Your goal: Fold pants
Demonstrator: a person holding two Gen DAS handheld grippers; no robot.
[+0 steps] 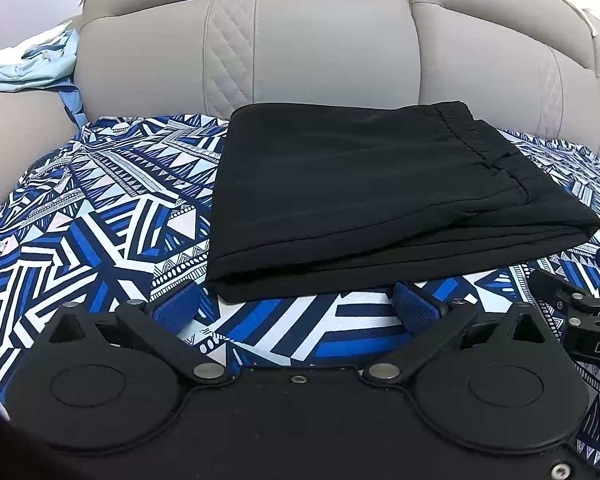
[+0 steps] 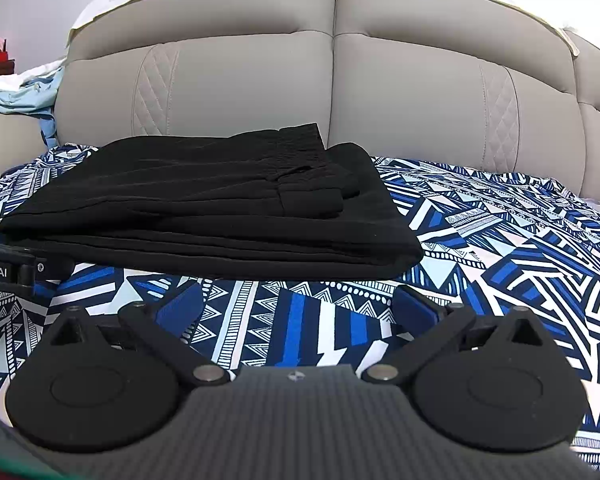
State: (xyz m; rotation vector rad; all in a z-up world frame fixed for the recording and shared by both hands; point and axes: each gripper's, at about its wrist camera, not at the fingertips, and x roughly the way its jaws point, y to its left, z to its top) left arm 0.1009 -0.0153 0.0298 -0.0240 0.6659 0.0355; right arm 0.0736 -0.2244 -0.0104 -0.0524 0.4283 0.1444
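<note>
The black pants [image 1: 364, 196] lie folded in a flat stack on the blue and white patterned cover, the elastic waistband on top toward the back right. They also show in the right wrist view [image 2: 220, 208]. My left gripper [image 1: 296, 304] is open and empty, just in front of the stack's near edge, its blue fingertips [image 1: 176, 308] apart. My right gripper [image 2: 300, 308] is open and empty, a little short of the stack's near edge. The right gripper's body shows at the left wrist view's right edge [image 1: 580, 312]; the left gripper's body shows at the right wrist view's left edge [image 2: 8, 270].
The patterned cover [image 1: 80, 216] spreads over the seat [image 2: 520, 240]. A grey padded backrest [image 1: 300, 48] rises right behind the pants [image 2: 340, 80]. A light blue cloth [image 1: 32, 64] lies on the armrest at the far left.
</note>
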